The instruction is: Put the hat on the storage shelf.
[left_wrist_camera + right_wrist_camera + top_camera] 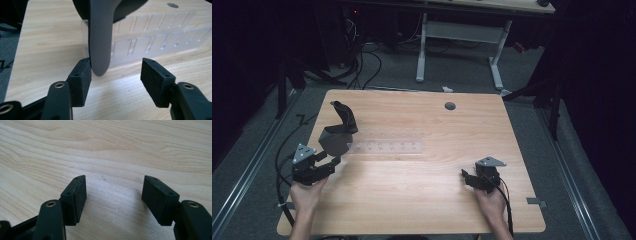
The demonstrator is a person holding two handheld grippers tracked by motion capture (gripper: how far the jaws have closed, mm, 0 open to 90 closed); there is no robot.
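On the wooden worktop [422,200], a clear plastic rack [387,148] with rows of slots lay flat toward the left of the middle. A dark shoe insole [334,142] stood tilted over the rack's left end, its grey face turned toward the person and its narrow black end curling up toward the far left corner.

The left gripper [332,162] sat near the left edge, held in the person's left hand [307,195]. Its jaws stood wide apart. In the left gripper view the insole's [100,45] rounded grey tip hung down between the jaws, pressed against or just beside the inner face of the left pad [81,80]; whether it truly touched was hard to tell. The other pad [156,82] stood well apart from it. Behind the tip lay the rack [155,37], its slots running away toward the far edge.

The right gripper [464,176] rested low toward the near right corner in the person's right hand [492,202], its cable [507,205] trailing back over the near edge. Its jaws were also wide apart, holding nothing, with bare wood grain [112,200] showing between the pads in the right gripper view.

A small round grommet [450,106] sat near the far edge.
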